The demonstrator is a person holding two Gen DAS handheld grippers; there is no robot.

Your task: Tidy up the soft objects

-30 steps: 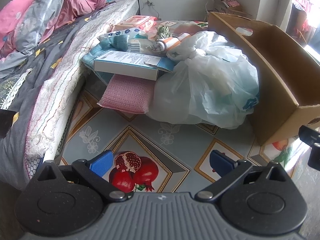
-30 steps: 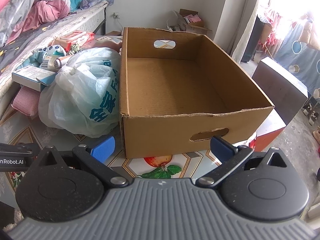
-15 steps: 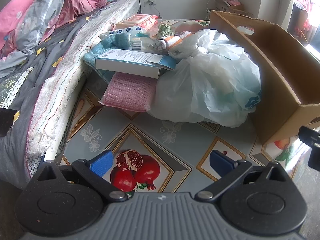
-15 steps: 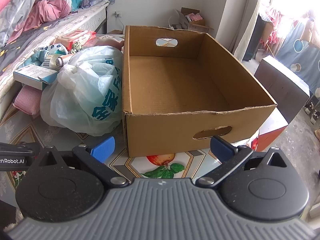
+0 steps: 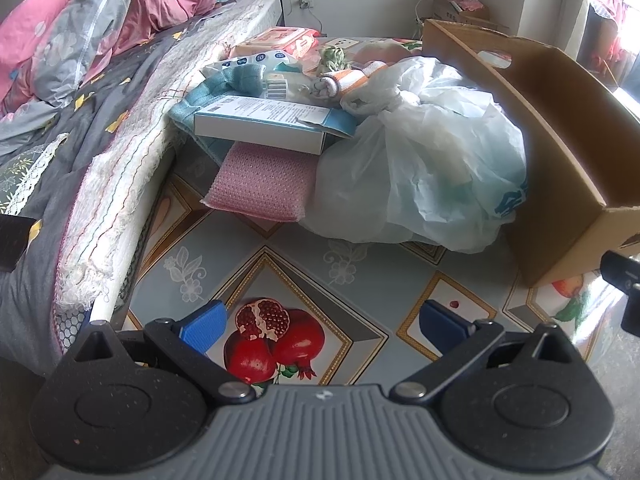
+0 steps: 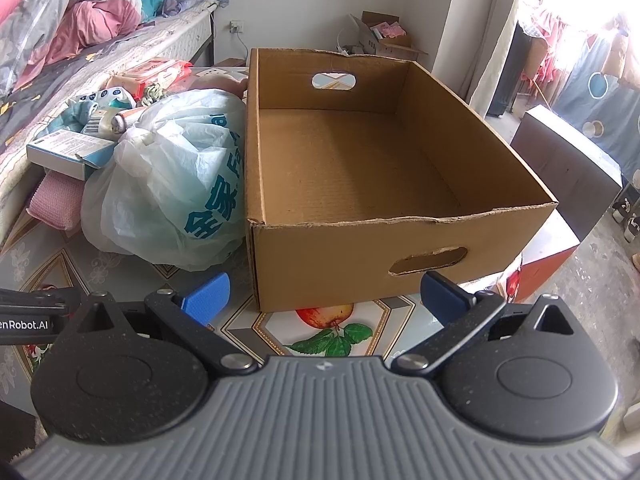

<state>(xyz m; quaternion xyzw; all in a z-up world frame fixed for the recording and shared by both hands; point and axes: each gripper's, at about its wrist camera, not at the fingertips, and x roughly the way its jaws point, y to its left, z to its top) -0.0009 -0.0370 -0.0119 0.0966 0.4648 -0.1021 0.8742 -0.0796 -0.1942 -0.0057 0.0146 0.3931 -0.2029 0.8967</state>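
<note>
An empty brown cardboard box point(image 6: 360, 160) stands on the fruit-patterned table; its side shows in the left wrist view point(image 5: 560, 128). Left of it lies a knotted pale plastic bag point(image 5: 424, 168) point(image 6: 176, 184), a pink sponge cloth point(image 5: 260, 184) point(image 6: 56, 200) under a white-and-teal carton point(image 5: 264, 124), a teal cloth point(image 5: 224, 88) and a rolled orange-striped cloth point(image 5: 344, 80). My left gripper point(image 5: 320, 324) is open and empty, low over the table in front of the pile. My right gripper point(image 6: 324, 296) is open and empty, just before the box's near wall.
A bed with a grey quilt point(image 5: 80, 132) and pink bedding point(image 5: 160, 4) runs along the left. Wet-wipe packs point(image 5: 288, 38) lie at the back of the table. A dark cabinet point(image 6: 568, 160) stands to the right, a small box of clutter point(image 6: 380, 36) by the wall.
Both grippers have drawn slightly closer to the pile and the box. Jaws remain open; nothing was picked up.
</note>
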